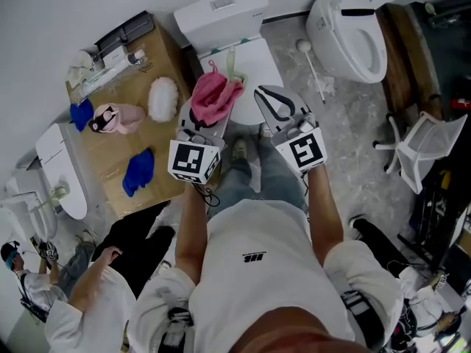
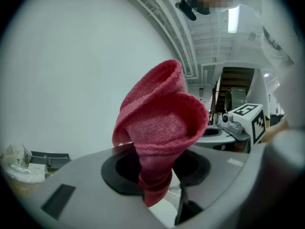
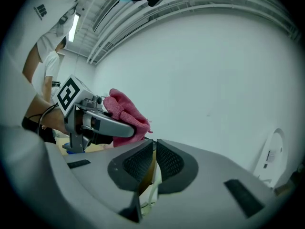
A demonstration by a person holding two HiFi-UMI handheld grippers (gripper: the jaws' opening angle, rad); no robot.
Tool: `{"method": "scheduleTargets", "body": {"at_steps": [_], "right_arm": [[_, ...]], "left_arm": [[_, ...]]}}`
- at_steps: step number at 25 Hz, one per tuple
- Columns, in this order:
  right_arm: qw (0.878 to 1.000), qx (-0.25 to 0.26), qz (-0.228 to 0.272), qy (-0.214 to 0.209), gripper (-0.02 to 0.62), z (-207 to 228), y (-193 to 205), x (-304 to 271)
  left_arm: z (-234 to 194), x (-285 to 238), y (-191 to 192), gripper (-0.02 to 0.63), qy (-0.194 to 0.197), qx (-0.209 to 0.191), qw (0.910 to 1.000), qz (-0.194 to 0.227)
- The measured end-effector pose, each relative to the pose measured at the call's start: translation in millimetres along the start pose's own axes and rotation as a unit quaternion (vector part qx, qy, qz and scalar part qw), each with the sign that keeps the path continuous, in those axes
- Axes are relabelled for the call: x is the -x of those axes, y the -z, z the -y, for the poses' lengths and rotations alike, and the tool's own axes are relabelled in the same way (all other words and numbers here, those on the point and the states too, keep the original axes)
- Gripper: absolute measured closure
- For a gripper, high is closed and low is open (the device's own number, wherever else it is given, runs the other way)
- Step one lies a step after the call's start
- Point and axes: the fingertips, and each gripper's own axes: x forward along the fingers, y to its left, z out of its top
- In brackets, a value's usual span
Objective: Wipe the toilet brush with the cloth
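Note:
A pink-red cloth is bunched up and stands out of my left gripper, which is shut on its lower end. It hangs over the lid of a white toilet. My right gripper is just to its right at the same height, pads almost touching and nothing seen held. From the right gripper view the left gripper and cloth are close on the left. A white toilet brush lies on the floor between the two toilets, apart from both grippers. A thin pale green strip beside the cloth is unclear.
A wooden table on the left carries blue cloths, a white fluffy thing and a pink item. A second toilet stands at the upper right, a white frame further right. Another person crouches at lower left.

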Motion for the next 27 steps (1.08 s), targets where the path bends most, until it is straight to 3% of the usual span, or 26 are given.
{"method": "scheduleTargets", "body": {"at_steps": [2, 10, 27], "right_arm": [[1.0, -0.011, 0.006, 0.012, 0.598, -1.5, -13.2, 10.8], [0.998, -0.041, 0.018, 0.041, 0.598, -12.8, -48.8, 46.7], [0.997, -0.055, 0.02, 0.051, 0.598, -28.8, -79.2, 60.2]], "left_arm": [[6.4, 7.1, -10.3, 0.44, 0.004, -0.005, 1.0, 0.005], [32.1, 34.8, -35.0, 0.449, 0.023, -0.009, 0.9996, 0.012], [48.3, 59.0, -44.3, 0.462, 0.031, -0.017, 0.9994, -0.002]]}}
